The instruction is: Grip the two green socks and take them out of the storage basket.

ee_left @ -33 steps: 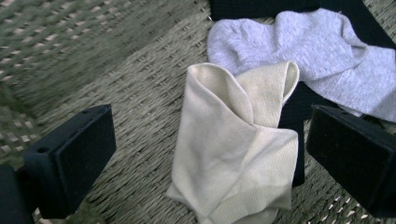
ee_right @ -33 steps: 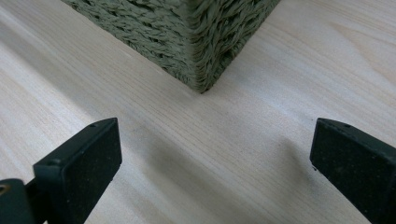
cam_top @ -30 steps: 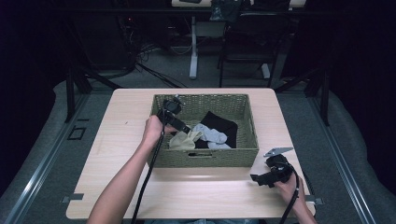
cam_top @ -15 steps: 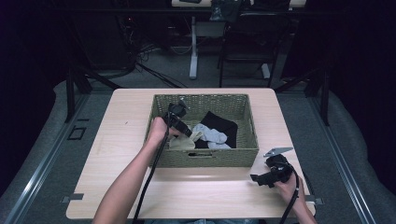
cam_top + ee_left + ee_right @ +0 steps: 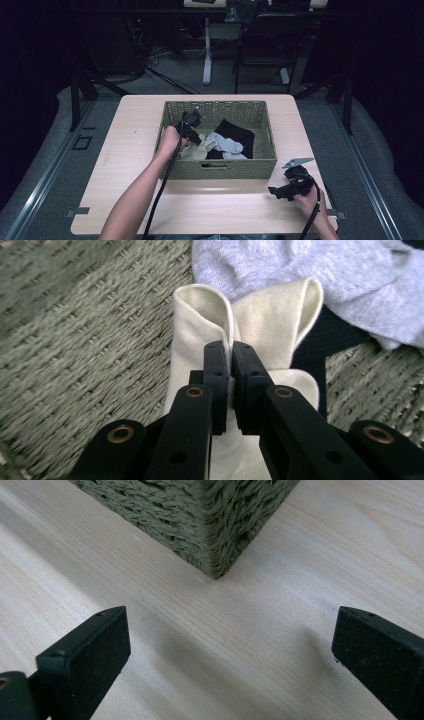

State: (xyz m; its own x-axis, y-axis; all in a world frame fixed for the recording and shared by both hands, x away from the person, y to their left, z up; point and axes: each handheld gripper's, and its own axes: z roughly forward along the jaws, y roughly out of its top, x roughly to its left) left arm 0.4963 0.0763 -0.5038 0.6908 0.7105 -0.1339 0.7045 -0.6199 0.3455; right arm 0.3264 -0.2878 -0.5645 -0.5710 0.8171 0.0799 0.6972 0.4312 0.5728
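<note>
A cream sock (image 5: 260,325) is what's being grabbed here: pale yellowish-white knit, soft looking, folded so that two rounded folds stick up past the jaws in the left gripper view, with a neat hem line seen along the edges. It's lying inside the woven basket (image 5: 260,167), toward the left half of it, right on the olive-green wicker bottom. The left gripper (image 5: 231,352) has been brought down onto it, and its jaws have just been closing, so they're now pinched nearly together with a fold of the cream fabric caught between the pads. Just past the cream sock, a light grey sock (image 5: 300,270) is bunched up and touching it, and a black piece of cloth (image 5: 332,330) is tucked underneath both, so everything's kind of piled together in the middle of the basket. From the high view the same pile can be made out, with the black cloth spread toward the back right. The basket is set in the middle of the light wooden counter (image 5: 135,135). Over by the basket's near right corner, the right gripper (image 5: 280,191) is rested low on the counter, its jaws spread wide with nothing between them but bare wood.
</note>
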